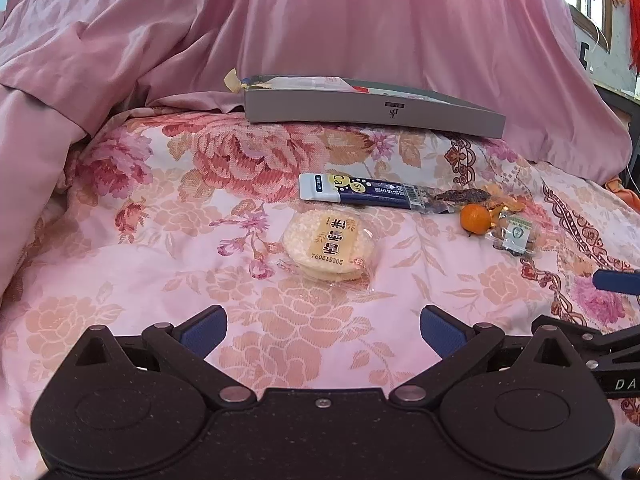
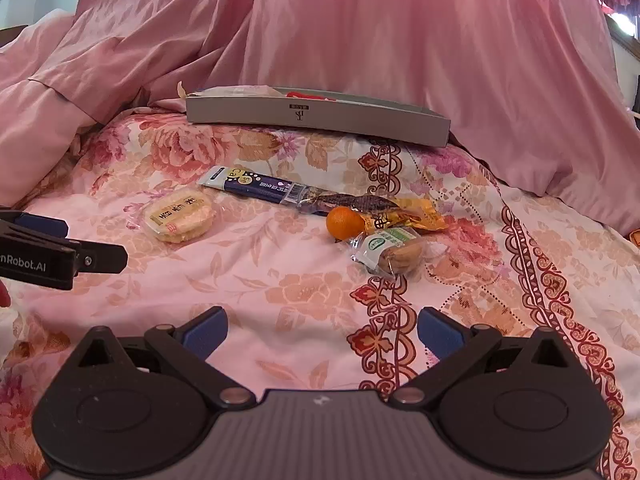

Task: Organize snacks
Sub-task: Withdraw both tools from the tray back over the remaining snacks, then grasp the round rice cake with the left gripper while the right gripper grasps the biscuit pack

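**Snacks lie scattered on a floral bedspread as two grippers wait, jaws wide and empty**

The left gripper (image 1: pixel 322 330) and the right gripper (image 2: pixel 322 330) both hover low over the floral bedspread (image 1: pixel 140 240), each spread fully apart with nothing between its blue pads. Ahead of the left gripper lies a round rice cracker packet (image 1: pixel 329 246), flat in clear film. Just beyond it stretches a long dark-blue snack stick packet (image 1: pixel 372 193), its far end touching a brown-and-yellow wrapper (image 2: pixel 400 210). A small orange (image 2: pixel 343 222) sits against that wrapper, and a clear-wrapped biscuit with a green label (image 2: pixel 390 252) rests just beside the fruit, nearest the right gripper. A shallow grey box (image 1: pixel 372 110), open at the top and already holding something pale and something red, lies at the far edge of the bedspread against a heap of pink satin bedding (image 1: pixel 360 20); it looks the likely place for the snacks.

All the items appear light. The rice cracker is probably brittle, so a gentle pinch across its edges, or on the crimped film, seems safest. The film wrappers may be slippery and crinkle under pressure. The orange could roll on the soft bedding and wants a hold across its middle. The stick packet looks best gripped mid-length
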`<state>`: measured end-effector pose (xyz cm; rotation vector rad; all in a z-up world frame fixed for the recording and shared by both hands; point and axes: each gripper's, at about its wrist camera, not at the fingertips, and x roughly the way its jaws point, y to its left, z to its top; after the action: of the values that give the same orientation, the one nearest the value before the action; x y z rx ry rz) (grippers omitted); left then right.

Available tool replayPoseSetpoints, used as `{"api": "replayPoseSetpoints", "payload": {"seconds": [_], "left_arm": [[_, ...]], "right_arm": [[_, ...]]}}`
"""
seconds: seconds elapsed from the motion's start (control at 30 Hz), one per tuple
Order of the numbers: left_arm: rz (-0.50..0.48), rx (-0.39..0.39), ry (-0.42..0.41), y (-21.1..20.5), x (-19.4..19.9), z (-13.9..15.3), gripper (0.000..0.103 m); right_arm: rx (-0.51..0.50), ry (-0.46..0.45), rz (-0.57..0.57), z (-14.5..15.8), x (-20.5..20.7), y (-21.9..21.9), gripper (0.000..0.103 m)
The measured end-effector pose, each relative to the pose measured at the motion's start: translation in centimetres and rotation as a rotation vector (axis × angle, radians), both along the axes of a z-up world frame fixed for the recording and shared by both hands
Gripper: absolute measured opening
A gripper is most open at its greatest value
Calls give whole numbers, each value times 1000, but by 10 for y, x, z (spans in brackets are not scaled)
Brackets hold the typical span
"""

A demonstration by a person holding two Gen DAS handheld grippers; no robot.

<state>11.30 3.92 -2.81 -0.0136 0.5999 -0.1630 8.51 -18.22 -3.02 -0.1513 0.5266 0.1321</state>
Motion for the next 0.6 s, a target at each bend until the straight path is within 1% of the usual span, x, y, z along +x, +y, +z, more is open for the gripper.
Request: {"api": "replayPoseSetpoints", "payload": {"seconds": [0.13, 0.27, 0.3, 0.5, 0.53, 0.6], "left_arm": [[1, -11, -19, 0, 10, -1, 102], [-3, 29, -58, -7, 32, -2, 102], [-7, 29, -64, -8, 38, -2, 102], [-39, -9, -65, -8, 71, -6, 102], [-47, 0, -63, -9, 75, -7, 102], [-67, 45, -65, -9, 82, -10, 102]], "right_arm": [[-1, 6, -9, -1, 6, -1, 103], [-10, 13, -21, -2, 15, -3, 103], [-11, 16, -27, -2, 18, -4, 103], [-24, 28, -61, -3, 41, -15, 103], [-27, 29, -63, -2, 46, -16, 103], [-12, 24, -60, 0, 56, -21, 103]]}}
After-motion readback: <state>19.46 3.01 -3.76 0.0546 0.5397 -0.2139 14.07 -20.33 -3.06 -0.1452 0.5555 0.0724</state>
